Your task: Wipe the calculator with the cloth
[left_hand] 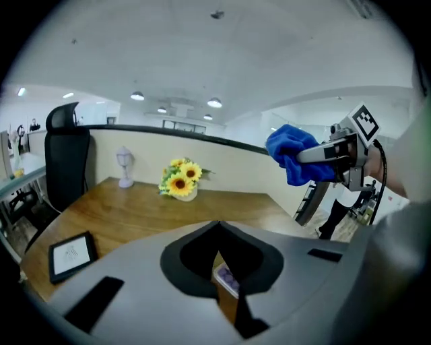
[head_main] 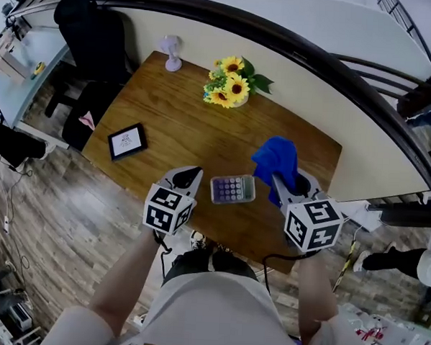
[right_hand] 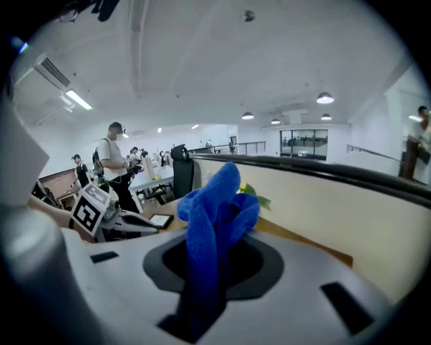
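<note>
A small calculator (head_main: 232, 189) with purple keys lies flat near the front edge of the wooden table (head_main: 182, 123). My right gripper (head_main: 281, 180) is just right of it, shut on a blue cloth (head_main: 276, 158) that bunches up above the jaws, off the table. In the right gripper view the cloth (right_hand: 212, 215) fills the space between the jaws of that gripper (right_hand: 205, 296). My left gripper (head_main: 188, 176) hovers just left of the calculator, shut and holding nothing. Through its narrow slit in the left gripper view (left_hand: 225, 283) a sliver of the calculator (left_hand: 226, 277) shows.
A pot of sunflowers (head_main: 231, 82) and a small white lamp (head_main: 171, 52) stand at the table's far side. A black-framed tablet (head_main: 127, 140) lies at the left. A black office chair (head_main: 89, 46) is beyond the left corner. A partition wall borders the table behind.
</note>
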